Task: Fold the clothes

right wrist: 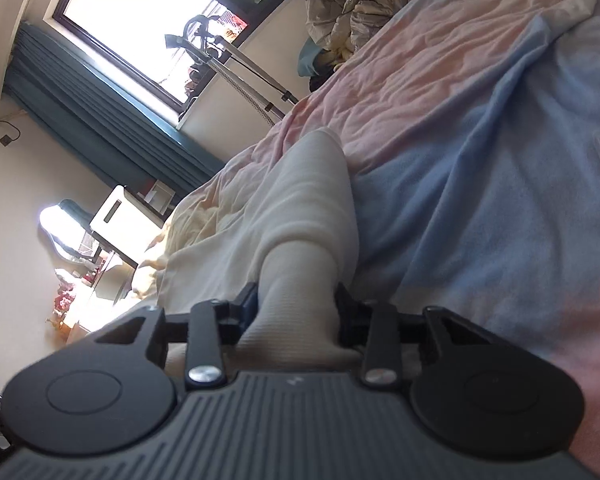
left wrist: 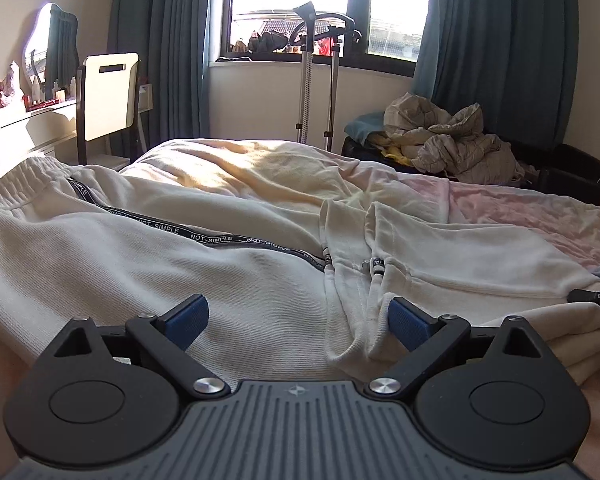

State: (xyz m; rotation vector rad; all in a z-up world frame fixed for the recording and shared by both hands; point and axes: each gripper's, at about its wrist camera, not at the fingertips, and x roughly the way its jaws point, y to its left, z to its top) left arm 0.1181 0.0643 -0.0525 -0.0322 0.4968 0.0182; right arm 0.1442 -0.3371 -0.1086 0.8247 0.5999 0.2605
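Cream sweatpants [left wrist: 148,248] with a black "NOT SIMPLE" side stripe [left wrist: 220,238] lie spread on the bed. The elastic waistband is at the far left and the drawstring cuffs [left wrist: 364,268] are at centre. My left gripper [left wrist: 298,322] is open, its blue pads low over the fabric just before the cuffs, holding nothing. My right gripper [right wrist: 296,312] is shut on a bunched fold of the cream sweatpants [right wrist: 300,240] and holds it just off the bed. The right gripper's tip [left wrist: 596,298] shows at the right edge of the left wrist view.
The bed carries a pink and blue sheet [right wrist: 480,152] and a cream blanket [left wrist: 240,168]. A heap of crumpled bedding [left wrist: 448,140] lies beyond the bed. A garment steamer stand [left wrist: 312,68] is by the window. A chair [left wrist: 108,100] and dresser stand at the left.
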